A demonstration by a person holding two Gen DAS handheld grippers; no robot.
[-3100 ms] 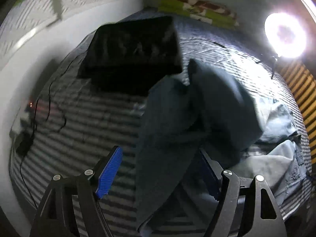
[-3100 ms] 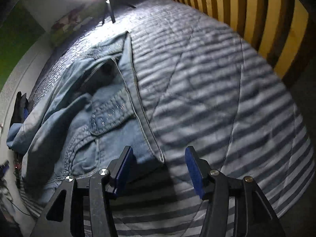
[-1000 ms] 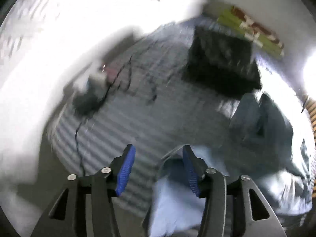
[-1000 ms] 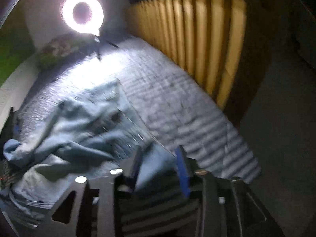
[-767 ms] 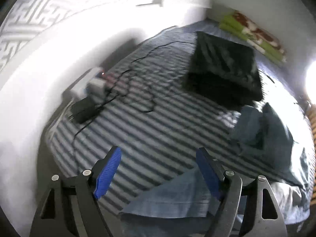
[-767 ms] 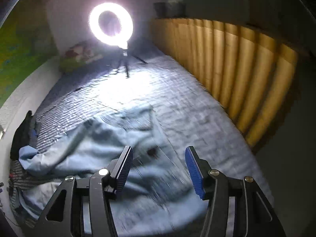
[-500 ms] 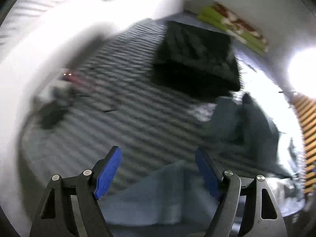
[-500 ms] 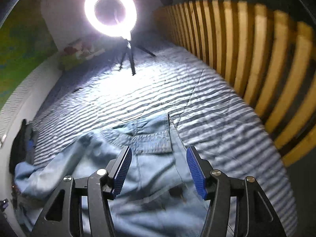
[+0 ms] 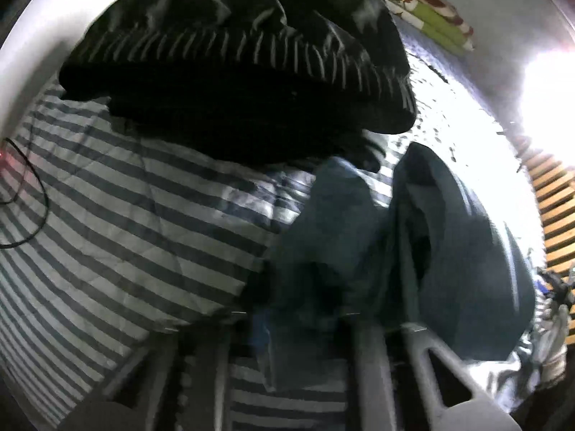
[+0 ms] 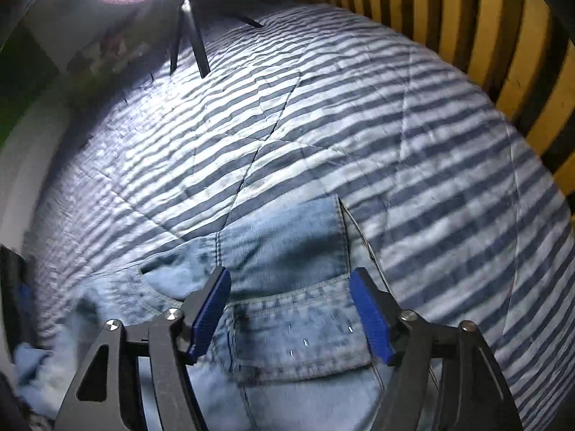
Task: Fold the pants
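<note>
Jeans [image 10: 287,251] lie crumpled on the striped bed [image 10: 413,143], near the black folded clothes [image 9: 233,54]. Left gripper [image 9: 305,323] looks blurry, shut on a fold of the jeans. Right gripper [image 10: 291,309] hangs over the waistband, its jaws opening, pads not pressing the cloth.

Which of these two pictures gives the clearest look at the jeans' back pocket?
The right wrist view: the back pocket lies sharp and well lit on the jeans. The left wrist view shows only a dark, blurred bunch of denim, no pocket.

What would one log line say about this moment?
task: fold pants | left gripper: shut on jeans leg | right gripper: opening over waistband | bedspread: striped
</note>
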